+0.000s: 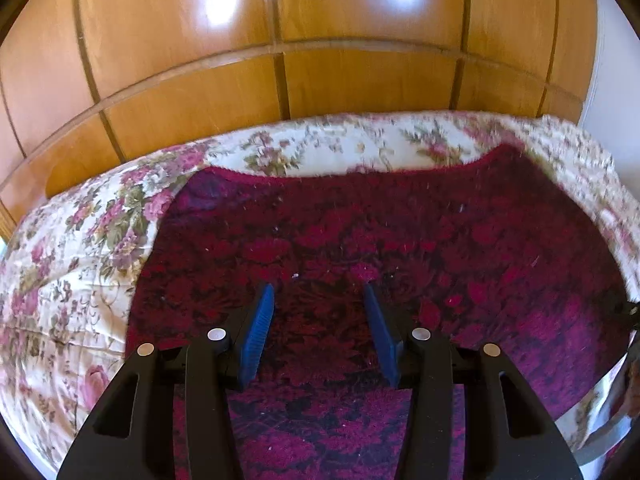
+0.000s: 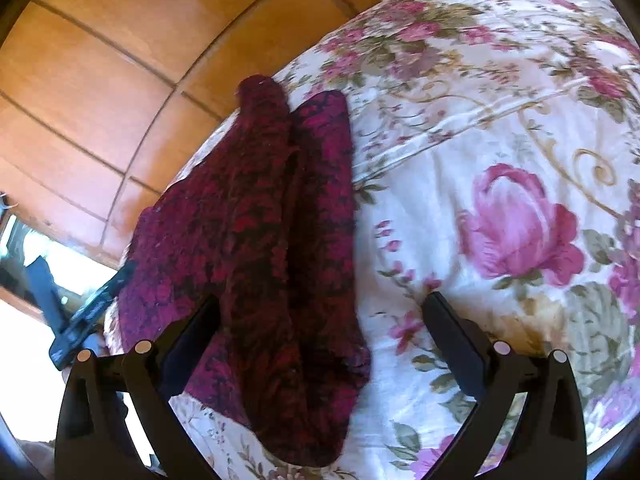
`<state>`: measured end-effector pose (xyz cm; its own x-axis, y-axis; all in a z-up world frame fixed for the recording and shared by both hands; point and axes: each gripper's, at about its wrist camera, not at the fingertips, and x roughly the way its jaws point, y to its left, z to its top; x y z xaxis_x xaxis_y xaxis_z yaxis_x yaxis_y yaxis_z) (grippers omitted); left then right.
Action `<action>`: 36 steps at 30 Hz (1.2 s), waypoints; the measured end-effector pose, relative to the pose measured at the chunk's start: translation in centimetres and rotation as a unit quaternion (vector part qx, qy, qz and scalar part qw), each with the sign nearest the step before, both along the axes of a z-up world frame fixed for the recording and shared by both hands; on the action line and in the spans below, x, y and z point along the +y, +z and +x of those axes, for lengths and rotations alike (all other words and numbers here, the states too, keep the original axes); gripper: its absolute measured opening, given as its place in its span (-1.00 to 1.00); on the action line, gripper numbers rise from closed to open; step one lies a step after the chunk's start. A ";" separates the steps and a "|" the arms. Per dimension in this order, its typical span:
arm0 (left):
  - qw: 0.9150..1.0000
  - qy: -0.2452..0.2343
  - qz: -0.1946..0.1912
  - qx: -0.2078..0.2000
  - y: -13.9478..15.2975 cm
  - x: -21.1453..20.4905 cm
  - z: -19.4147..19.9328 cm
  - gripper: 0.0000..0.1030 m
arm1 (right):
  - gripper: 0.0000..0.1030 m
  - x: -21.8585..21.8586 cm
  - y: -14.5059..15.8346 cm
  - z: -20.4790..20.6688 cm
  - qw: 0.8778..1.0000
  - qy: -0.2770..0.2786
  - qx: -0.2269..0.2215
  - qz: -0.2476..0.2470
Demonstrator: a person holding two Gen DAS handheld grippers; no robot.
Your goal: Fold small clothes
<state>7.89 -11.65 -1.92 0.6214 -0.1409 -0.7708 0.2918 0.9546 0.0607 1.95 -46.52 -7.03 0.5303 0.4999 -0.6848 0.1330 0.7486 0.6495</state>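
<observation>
A dark red and magenta flower-patterned knit garment (image 1: 380, 248) lies on a bed with a floral bedspread (image 1: 72, 280). In the left wrist view it spreads wide and flat. My left gripper (image 1: 319, 296) hovers just above its middle, open, blue pads apart, holding nothing. In the right wrist view the garment (image 2: 260, 240) lies as a long folded strip with a lengthwise crease. My right gripper (image 2: 322, 300) is wide open above its near end, one finger over the cloth, the other over the bedspread (image 2: 500, 160).
A wooden wardrobe (image 1: 280, 40) with panelled doors stands right behind the bed. In the right wrist view the left gripper's dark body (image 2: 92, 312) shows at the garment's left edge, with a bright window area behind it.
</observation>
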 end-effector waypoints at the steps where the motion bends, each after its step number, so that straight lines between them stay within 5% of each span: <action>1: 1.000 0.003 -0.005 0.004 -0.4 0.0 0.1 -0.12 | 0.71 0.4 0.0 0.2 1.000 0.009 -0.002 0.010; 2: 1.000 0.005 -0.009 0.003 -0.5 0.1 0.1 -0.12 | 0.50 1.0 -0.1 0.4 0.999 0.025 -0.002 0.030; 5: 1.000 0.003 -0.013 0.004 -0.6 0.2 0.2 -0.12 | 0.39 2.4 -0.3 1.0 0.999 0.036 -0.001 0.023; 9: 1.000 0.009 -0.014 0.008 -0.1 0.4 0.3 -0.12 | 0.36 2.4 -0.4 0.8 0.999 0.030 -0.002 0.030; 18: 0.997 0.027 0.003 -0.067 3.7 0.9 -1.8 -0.12 | 0.39 2.7 -0.2 1.3 1.000 0.020 0.010 0.019; 27: 0.998 0.033 -0.011 -0.055 3.5 2.2 -2.1 -0.12 | 0.20 3.0 0.5 1.5 1.000 0.021 0.016 0.006; 36: 0.999 0.041 -0.026 -0.020 1.7 3.5 -1.5 -0.12 | -0.21 3.9 3.6 1.6 1.000 0.022 -0.002 0.010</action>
